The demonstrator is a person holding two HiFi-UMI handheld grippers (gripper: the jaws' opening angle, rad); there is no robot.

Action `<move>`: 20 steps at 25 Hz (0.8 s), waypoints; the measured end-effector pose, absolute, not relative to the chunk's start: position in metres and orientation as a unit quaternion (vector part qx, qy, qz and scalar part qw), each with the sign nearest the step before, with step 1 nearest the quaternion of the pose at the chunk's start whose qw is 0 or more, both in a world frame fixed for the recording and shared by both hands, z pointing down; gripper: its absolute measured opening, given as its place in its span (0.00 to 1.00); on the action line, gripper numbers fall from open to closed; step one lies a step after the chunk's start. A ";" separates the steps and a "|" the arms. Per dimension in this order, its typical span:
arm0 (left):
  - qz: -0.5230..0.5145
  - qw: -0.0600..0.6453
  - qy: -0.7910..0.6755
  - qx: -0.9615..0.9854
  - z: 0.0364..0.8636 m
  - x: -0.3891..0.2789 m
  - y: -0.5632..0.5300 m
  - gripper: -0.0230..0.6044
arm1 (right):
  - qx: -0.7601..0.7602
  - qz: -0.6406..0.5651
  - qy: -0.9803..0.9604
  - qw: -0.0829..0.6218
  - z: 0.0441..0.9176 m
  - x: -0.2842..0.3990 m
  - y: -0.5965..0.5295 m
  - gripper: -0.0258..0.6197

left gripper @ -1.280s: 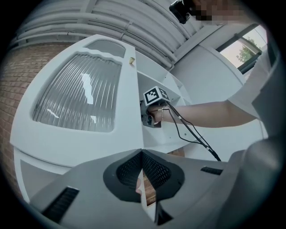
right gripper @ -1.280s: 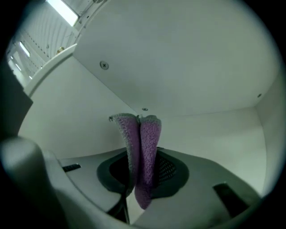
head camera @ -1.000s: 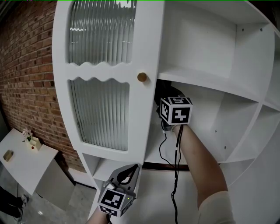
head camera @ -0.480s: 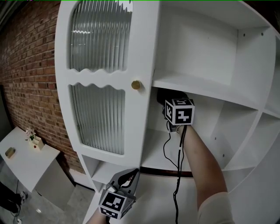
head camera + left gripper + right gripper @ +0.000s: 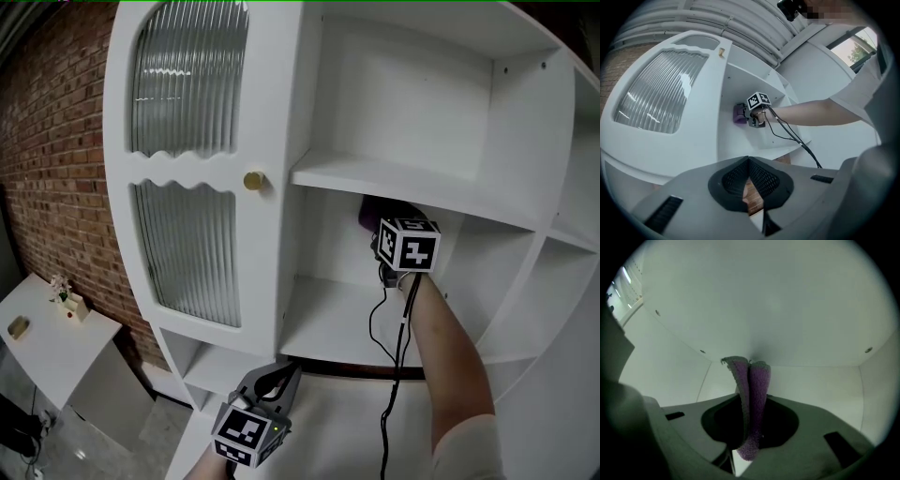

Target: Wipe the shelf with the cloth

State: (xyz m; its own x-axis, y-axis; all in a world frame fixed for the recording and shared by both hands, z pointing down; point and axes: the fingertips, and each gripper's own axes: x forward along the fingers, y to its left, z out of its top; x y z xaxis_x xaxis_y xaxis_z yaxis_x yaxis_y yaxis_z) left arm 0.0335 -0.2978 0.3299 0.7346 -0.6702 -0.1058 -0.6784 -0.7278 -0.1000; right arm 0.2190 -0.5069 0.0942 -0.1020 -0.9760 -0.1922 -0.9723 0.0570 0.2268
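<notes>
Right claw [image 5: 382,228] has slid the cloth [image 5: 367,214] rightward along the shelf [image 5: 328,323].

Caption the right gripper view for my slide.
Right tool grips a folded purple cloth inside the white shelf.

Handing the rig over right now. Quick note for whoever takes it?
Right gripper: shut on the purple cloth, which is pressed to the back of the middle compartment, just under the upper shelf board.
Left gripper: shut, empty, low, below the open door.
Done: cloth in hand and on the surface. No dirt shows, so the wiped area can't be judged.
Left: probably the lower shelf board and the other compartments.
</notes>
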 end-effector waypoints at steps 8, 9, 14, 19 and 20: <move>0.027 0.060 0.358 -0.931 0.334 0.062 -0.293 0.04 | 0.715 -0.139 -0.685 0.012 0.092 0.295 -0.486 0.18; 0.027 0.059 0.357 -0.932 0.334 0.065 -0.292 0.04 | 0.721 -0.136 -0.679 0.012 0.092 0.304 -0.484 0.18; 0.027 0.053 0.348 -0.936 0.336 0.084 -0.289 0.04 | 0.751 -0.113 -0.650 0.012 0.098 0.345 -0.473 0.18; 0.025 0.042 0.341 -0.939 0.341 0.102 -0.283 0.04 | 0.797 -0.018 -0.602 -0.047 0.105 0.382 -0.453 0.18; 0.024 0.042 0.339 -0.940 0.342 0.105 -0.281 0.04 | 0.800 -0.014 -0.597 -0.049 0.105 0.384 -0.450 0.18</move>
